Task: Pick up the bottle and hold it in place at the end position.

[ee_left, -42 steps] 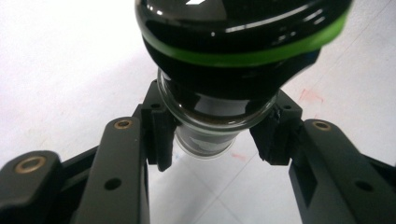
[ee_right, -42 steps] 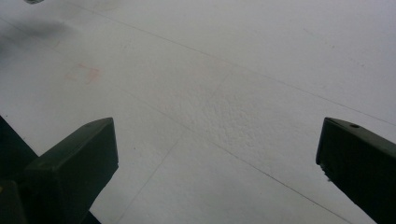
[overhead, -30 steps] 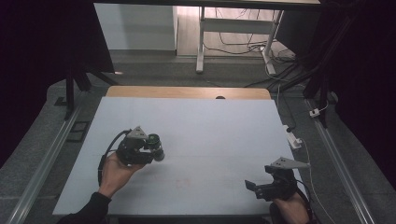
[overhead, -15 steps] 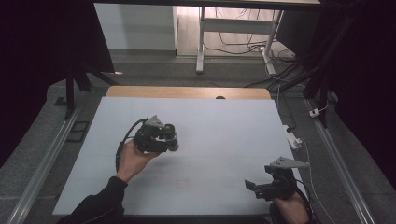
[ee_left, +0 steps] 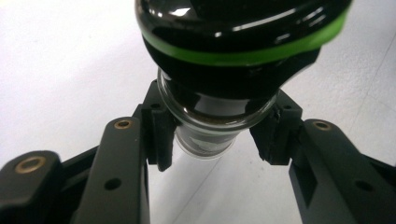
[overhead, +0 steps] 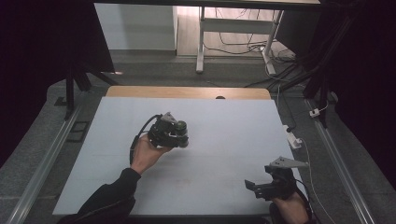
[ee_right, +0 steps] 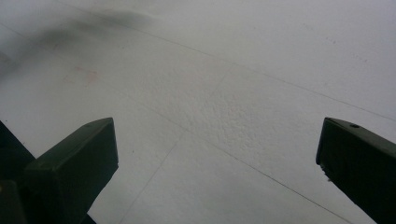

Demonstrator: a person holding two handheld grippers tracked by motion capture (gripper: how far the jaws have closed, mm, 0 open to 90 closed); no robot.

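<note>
The left gripper is pinching a small clear glass jar with dark content and a black cap with a green band. Its pads press on both sides of the glass neck, just under the cap. In the high view the jar is held above the white table, left of the middle and closer to the far edge than to the near edge. The right gripper rests near the near right corner, its jaws spread wide with nothing between them.

To carry the jar well, I think the hand should keep the pressure steady and move slowly, because glass is smooth and the grip is on a narrow neck. It is better to lower it until the bottom touches the table before opening.

No brand, label or writing can be read on the jar.
</note>
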